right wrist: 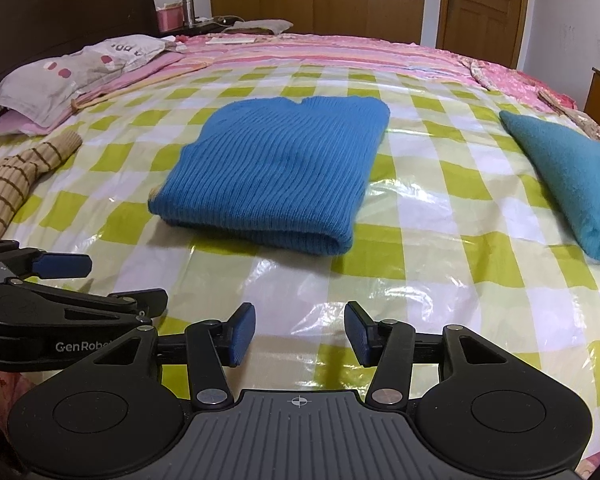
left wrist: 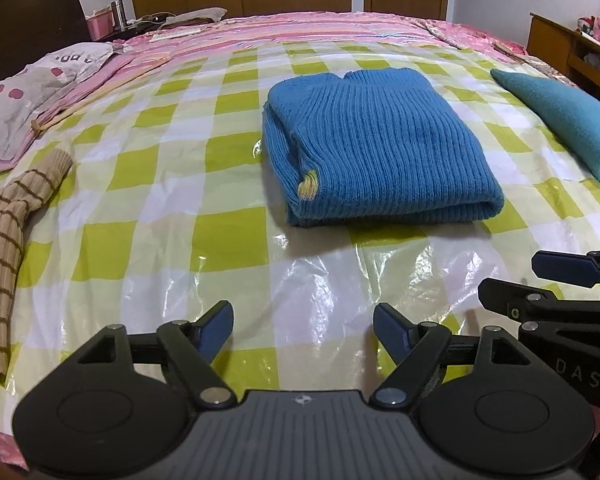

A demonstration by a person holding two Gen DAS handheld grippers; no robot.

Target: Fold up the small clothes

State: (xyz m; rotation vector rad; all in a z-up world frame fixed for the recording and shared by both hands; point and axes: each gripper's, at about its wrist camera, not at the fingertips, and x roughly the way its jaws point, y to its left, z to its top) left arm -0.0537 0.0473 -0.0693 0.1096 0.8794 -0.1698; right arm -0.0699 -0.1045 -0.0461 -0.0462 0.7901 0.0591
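Observation:
A blue ribbed knit sweater (left wrist: 376,144) lies folded into a flat rectangle on the green-and-white checked plastic sheet (left wrist: 204,240); it also shows in the right wrist view (right wrist: 276,172). My left gripper (left wrist: 303,330) is open and empty, hovering over the sheet in front of the sweater. My right gripper (right wrist: 300,334) is open and empty, close beside the left one and also in front of the sweater. Neither touches the sweater. The right gripper shows at the right edge of the left wrist view (left wrist: 556,280), and the left gripper at the left edge of the right wrist view (right wrist: 60,280).
A tan striped knit garment (left wrist: 8,236) lies unfolded at the left. A folded teal garment (left wrist: 568,124) lies at the right. A grey pillow (left wrist: 28,96) and pink bedding (left wrist: 300,28) lie beyond the sheet. A wooden cabinet (left wrist: 564,48) stands at the far right.

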